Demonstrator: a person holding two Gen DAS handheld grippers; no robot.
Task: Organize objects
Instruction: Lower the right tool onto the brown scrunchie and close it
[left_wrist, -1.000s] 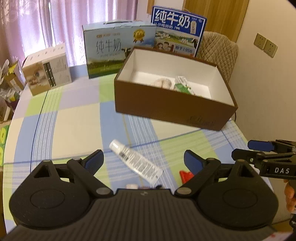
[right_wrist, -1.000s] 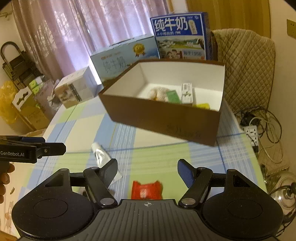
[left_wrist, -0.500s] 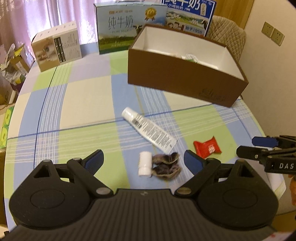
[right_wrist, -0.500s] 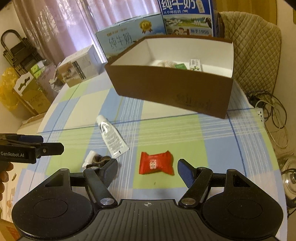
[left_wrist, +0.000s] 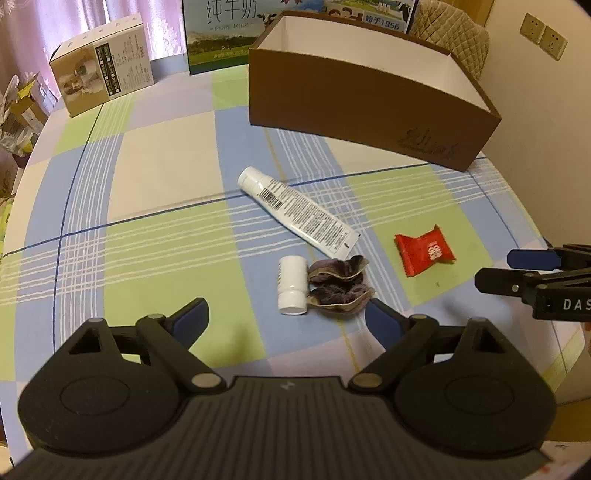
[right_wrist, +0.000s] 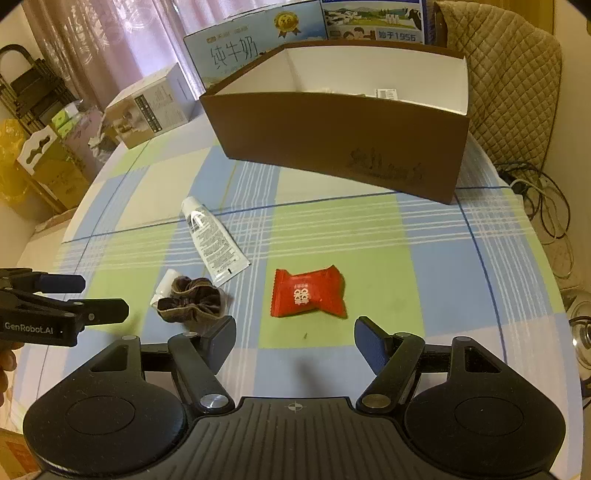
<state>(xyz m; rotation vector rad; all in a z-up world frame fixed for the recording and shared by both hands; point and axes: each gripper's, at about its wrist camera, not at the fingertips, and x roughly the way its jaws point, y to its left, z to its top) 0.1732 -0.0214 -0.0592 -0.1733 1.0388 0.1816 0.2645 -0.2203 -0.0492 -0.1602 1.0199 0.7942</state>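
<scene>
On the checked tablecloth lie a white tube, a small white bottle, a brown-purple scrunchie and a red snack packet. My left gripper hovers just short of the bottle and scrunchie. Its jaws are closing slightly but stand wide, and the pads touch nothing. My right gripper is open just short of the red packet. Behind stands the open brown box; its contents are mostly hidden.
Milk cartons and a small printed carton stand at the back of the table. A quilted chair and floor cables are at the right. The rounded table edge curves close on the right.
Both grippers have come down toward the table and tipped further downward. The bottle, scrunchie and red packet have come fully into view, and the box interior has dropped out of sight.
</scene>
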